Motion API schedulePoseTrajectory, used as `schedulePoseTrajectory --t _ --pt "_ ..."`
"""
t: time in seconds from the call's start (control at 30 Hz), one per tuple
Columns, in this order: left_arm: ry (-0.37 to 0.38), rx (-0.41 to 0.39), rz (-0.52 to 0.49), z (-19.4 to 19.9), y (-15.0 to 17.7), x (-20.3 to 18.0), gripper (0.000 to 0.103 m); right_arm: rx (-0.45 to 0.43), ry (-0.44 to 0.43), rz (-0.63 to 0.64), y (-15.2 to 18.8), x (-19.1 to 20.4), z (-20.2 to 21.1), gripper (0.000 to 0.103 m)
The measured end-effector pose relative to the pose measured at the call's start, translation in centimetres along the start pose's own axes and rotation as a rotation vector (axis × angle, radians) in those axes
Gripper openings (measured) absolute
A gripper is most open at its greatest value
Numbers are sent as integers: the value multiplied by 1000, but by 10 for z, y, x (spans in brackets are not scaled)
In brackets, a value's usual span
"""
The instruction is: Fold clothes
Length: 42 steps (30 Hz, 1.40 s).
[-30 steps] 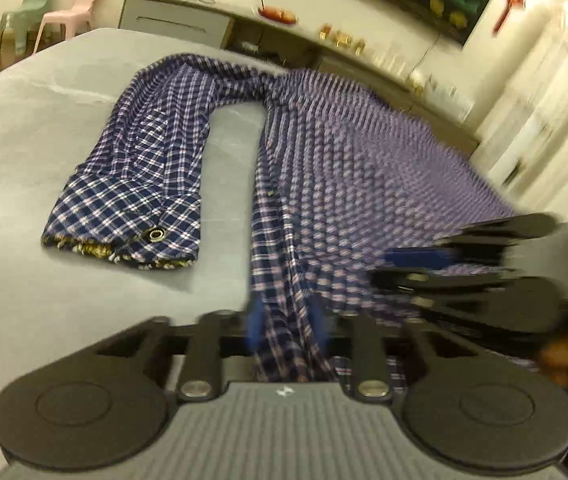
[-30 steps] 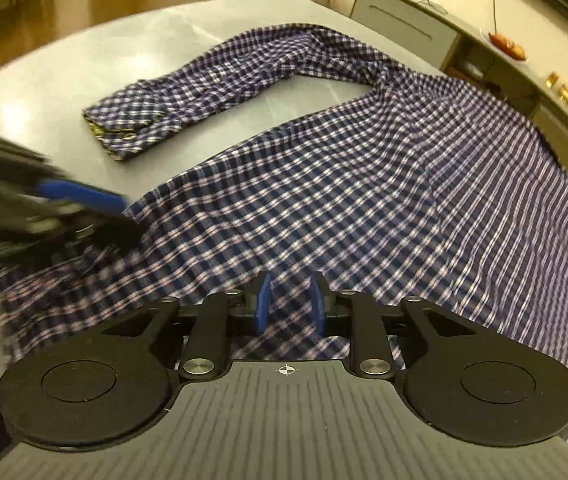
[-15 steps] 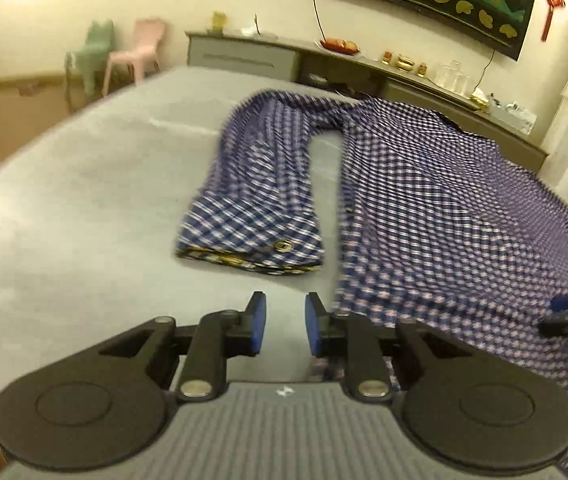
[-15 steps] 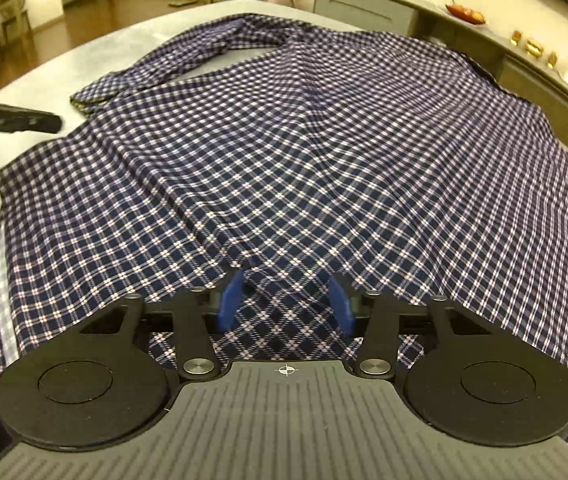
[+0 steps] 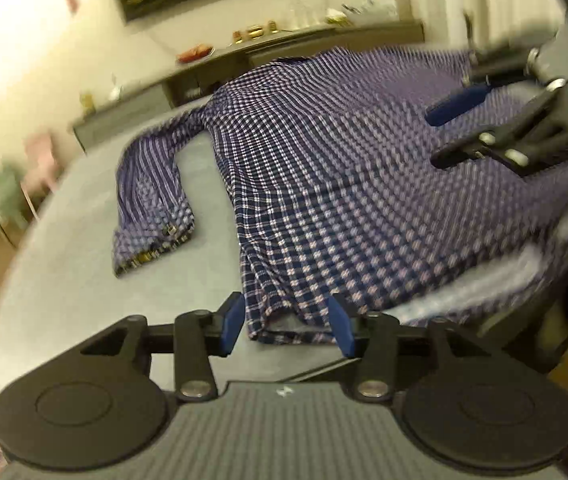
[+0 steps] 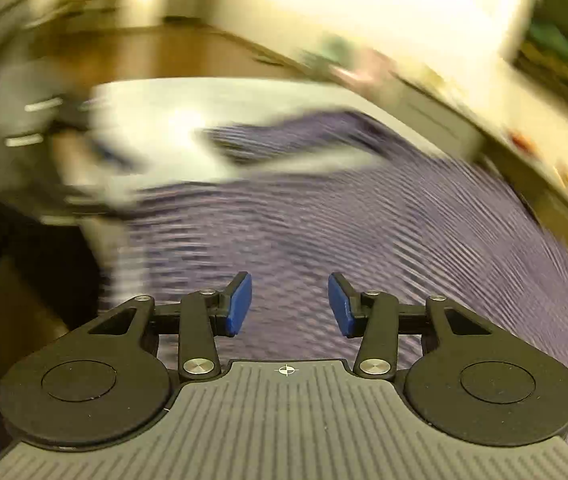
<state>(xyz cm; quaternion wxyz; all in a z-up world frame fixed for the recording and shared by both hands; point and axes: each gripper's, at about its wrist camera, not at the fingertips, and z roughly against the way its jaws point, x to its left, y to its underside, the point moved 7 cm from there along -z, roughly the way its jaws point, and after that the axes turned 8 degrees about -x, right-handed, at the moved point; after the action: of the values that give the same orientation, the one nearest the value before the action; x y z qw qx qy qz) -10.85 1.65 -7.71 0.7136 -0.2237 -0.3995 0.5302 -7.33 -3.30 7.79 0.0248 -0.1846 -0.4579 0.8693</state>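
Observation:
A blue-and-white checked shirt (image 5: 344, 184) lies spread flat on the grey table (image 5: 71, 264), one sleeve (image 5: 151, 200) stretched down the left with its cuff toward me. My left gripper (image 5: 288, 322) stands open at the shirt's near hem corner, which lies between the blue pads without being pinched. The right gripper (image 5: 484, 120) shows in the left wrist view hovering over the shirt's right side. In the blurred right wrist view the right gripper (image 6: 290, 304) is open above the shirt (image 6: 364, 232), nothing between its pads.
A long low sideboard (image 5: 243, 60) with small items runs along the far wall. A pale green chair (image 5: 7, 196) and a pink chair (image 5: 41, 152) stand at the left. The table's near edge (image 5: 324, 368) lies just below the left gripper's pads.
Both grippers let go of the shirt hem and opened wide. The shirt now lies flat. The right gripper swung fast, blurring its view; the left moved to the hem corner.

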Motion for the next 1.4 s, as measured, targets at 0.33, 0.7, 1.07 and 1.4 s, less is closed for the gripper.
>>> schedulePoseTrajectory --t 0.33,0.7,1.07,1.4 --pt "-37 -107 86 5 -18 15 3 61 51 313 22 74 -18 38" --pt "-70 -238 2 36 -24 -11 79 -39 217 81 -7 11 15 0" --pt "-469 -144 -377 -46 -19 -33 54 -134 212 -90 -17 -14 45 0" --pt "-430 -68 403 -7 4 52 72 53 -4 -63 36 37 4 0"
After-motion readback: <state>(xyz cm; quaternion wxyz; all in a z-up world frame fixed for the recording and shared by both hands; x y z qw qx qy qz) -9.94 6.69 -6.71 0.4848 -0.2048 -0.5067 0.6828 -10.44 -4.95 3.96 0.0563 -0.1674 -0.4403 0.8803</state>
